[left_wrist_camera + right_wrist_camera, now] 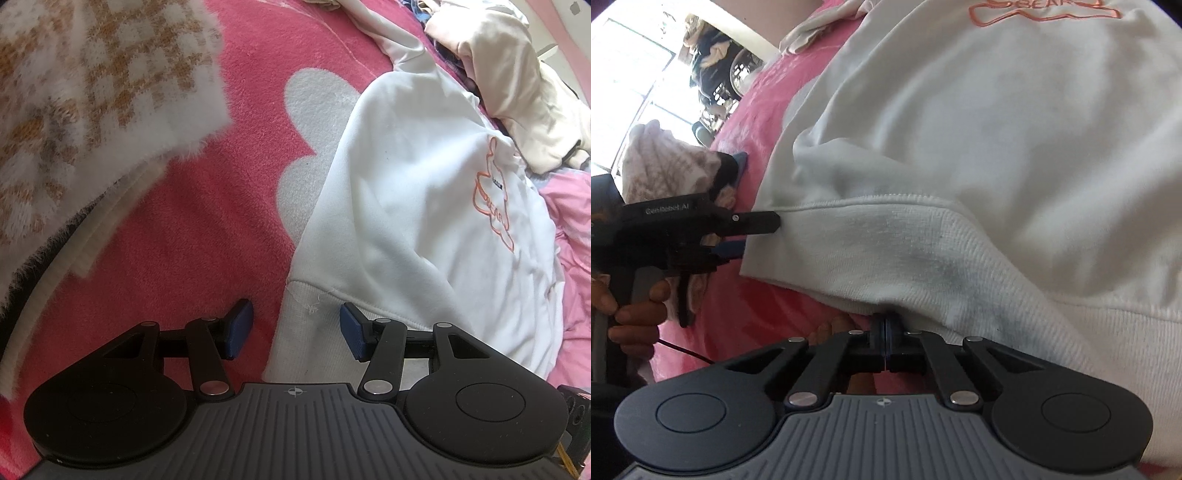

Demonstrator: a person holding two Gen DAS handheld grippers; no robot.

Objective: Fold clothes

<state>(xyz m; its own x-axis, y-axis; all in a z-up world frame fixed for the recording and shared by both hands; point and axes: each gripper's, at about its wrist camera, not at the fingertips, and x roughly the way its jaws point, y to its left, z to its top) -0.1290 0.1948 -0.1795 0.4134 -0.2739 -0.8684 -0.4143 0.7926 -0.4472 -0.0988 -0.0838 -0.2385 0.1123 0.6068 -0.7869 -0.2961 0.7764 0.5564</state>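
White sweatshirt (417,206) lies spread on a red-pink fleece blanket (229,184); all places below are given from this sweatshirt. Orange outline print with lettering (495,199) on its chest, on the side away from the ribbed hem (314,332).

Left gripper (295,330): jaws stand apart, blue pads on either side of the hem's corner. One finger (240,328) is over bare blanket just off the sweatshirt's edge, the other over the hem band. Pads not pressing the cloth in the left wrist view. In the right wrist view the same gripper (746,206) comes at the hem corner from the side, a person's hand (631,306) on its handle; one dark finger tip reaches the corner seam, touching or just short, cannot tell which.

Right gripper (885,332): jaws closed together at the lower edge of the hem (923,258), farther along the band from the left gripper. Hem edge sits right at the pad tips; whether cloth is pinched between them cannot be told.

Beyond the sweatshirt's bare-blanket side: fuzzy white-and-tan checked knit (92,92). Past its collar end: cream garment (517,85), heaped. Beside its print side: pink fabric (569,221). White flower shape (310,147) in the blanket pattern runs partly under the sweatshirt's edge.
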